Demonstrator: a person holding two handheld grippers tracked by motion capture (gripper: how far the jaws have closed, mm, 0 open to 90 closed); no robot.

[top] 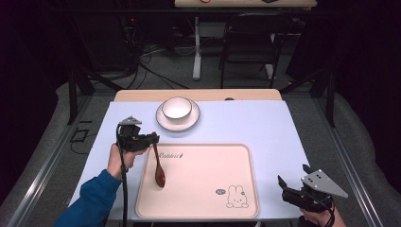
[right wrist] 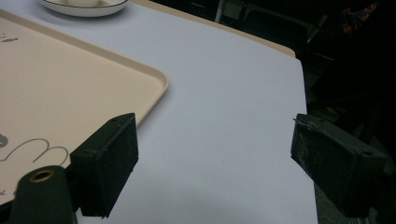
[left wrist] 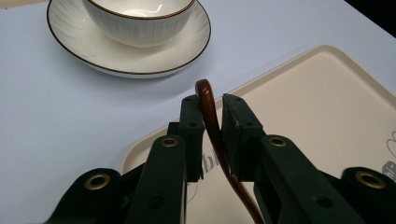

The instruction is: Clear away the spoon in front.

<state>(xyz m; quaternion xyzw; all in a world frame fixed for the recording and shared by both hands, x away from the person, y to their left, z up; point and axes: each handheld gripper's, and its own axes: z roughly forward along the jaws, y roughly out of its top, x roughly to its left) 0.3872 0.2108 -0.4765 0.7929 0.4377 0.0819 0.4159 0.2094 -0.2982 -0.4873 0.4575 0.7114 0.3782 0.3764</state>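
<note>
The person's left forearm, in a blue sleeve [top: 87, 196], comes in from the bottom left of the high view, and the left hand [top: 118, 158] holds the left gripper [top: 154, 137] over the left edge of the tray [top: 203, 189], pointing to the right. In the left gripper view the 2 black jaws are pressed onto the handle of a brown wooden spoon [left wrist: 212, 126]; the curved end of the handle stands a little above the jaw tips. In the high view the spoon [top: 158, 168] hangs from the gripper toward the person, and its bowl is low over the left part of the tray; I cannot tell if the bowl touches the tray surface.

The right hand [top: 319, 218] is at the bottom right corner of the table, and the right gripper [top: 283, 187] points left toward the tray. Its jaws are spread wide and hold nothing; in the right gripper view there is only the pale blue table cover [right wrist: 224, 102] between them, with the tray corner [right wrist: 154, 81] just beside the left jaw.

Behind the tray stands a white bowl [top: 177, 108] on a white saucer [top: 163, 122], both with a dark rim. They are near the left gripper and apart from the tray. A small rabbit drawing [top: 235, 196] is printed on the tray's near right part. Nothing lies between the spoon and the bowl.
</note>
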